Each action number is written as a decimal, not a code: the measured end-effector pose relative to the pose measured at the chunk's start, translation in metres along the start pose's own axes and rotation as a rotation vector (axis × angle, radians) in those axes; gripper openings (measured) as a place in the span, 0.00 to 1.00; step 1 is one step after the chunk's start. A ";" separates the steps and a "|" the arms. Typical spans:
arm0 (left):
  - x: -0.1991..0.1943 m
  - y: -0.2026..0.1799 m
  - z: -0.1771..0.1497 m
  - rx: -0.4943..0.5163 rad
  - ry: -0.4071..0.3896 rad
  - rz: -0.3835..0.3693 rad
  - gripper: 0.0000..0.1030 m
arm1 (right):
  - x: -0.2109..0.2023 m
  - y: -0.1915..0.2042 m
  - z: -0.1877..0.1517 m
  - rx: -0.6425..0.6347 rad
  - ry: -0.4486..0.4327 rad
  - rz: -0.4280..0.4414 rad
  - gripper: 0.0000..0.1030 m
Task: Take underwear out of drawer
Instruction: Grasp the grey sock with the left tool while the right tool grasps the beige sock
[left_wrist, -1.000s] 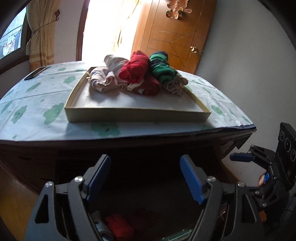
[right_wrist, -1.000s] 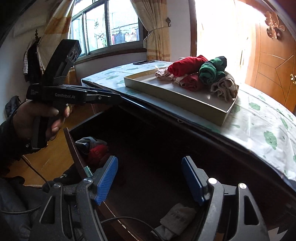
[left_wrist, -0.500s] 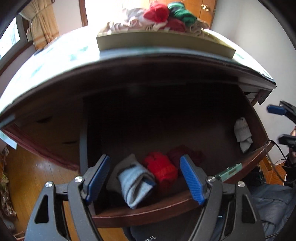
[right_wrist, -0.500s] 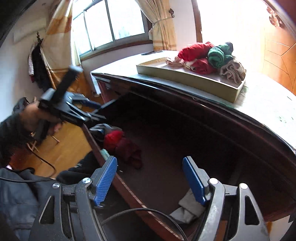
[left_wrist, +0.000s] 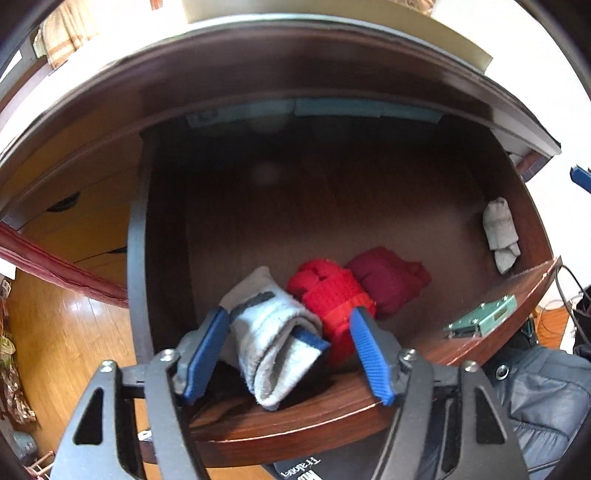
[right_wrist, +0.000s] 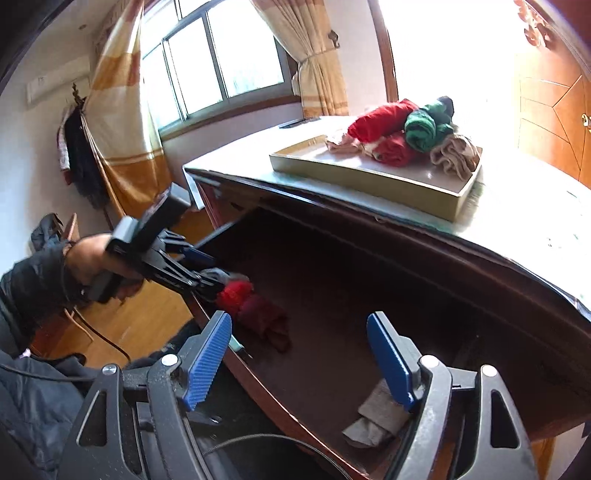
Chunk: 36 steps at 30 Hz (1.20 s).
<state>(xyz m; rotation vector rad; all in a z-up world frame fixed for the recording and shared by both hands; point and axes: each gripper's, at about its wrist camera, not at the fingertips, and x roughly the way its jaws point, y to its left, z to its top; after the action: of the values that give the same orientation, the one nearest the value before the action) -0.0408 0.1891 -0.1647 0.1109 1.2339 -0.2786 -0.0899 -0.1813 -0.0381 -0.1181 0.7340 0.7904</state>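
Dark wooden drawer (left_wrist: 369, 206) stands pulled out; the grey-white roll (left_wrist: 273, 343) is seen at its front-left corner, long axis running front to back, bracketed by the left gripper (left_wrist: 288, 350). Its jaws, just closing, are not yet pressed on; the right gripper (right_wrist: 299, 358), farther off, is held open and empty.

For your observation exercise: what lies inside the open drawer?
Inside the drawer: a white-grey roll, a bright red roll, a dark red garment, a grey roll. The back corners are too dark to see.
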 end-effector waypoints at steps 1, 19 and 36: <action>0.001 0.001 0.000 -0.001 0.009 0.000 0.61 | 0.000 0.000 -0.002 -0.005 0.009 -0.006 0.76; 0.007 0.002 0.002 0.038 0.044 -0.008 0.21 | 0.045 -0.041 -0.031 0.047 0.179 -0.082 0.76; -0.057 -0.014 -0.020 -0.011 -0.320 -0.050 0.17 | 0.072 -0.054 -0.034 0.003 0.300 -0.128 0.76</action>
<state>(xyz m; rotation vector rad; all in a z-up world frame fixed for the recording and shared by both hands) -0.0796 0.1889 -0.1171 0.0244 0.9214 -0.3201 -0.0377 -0.1880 -0.1186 -0.2824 1.0008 0.6552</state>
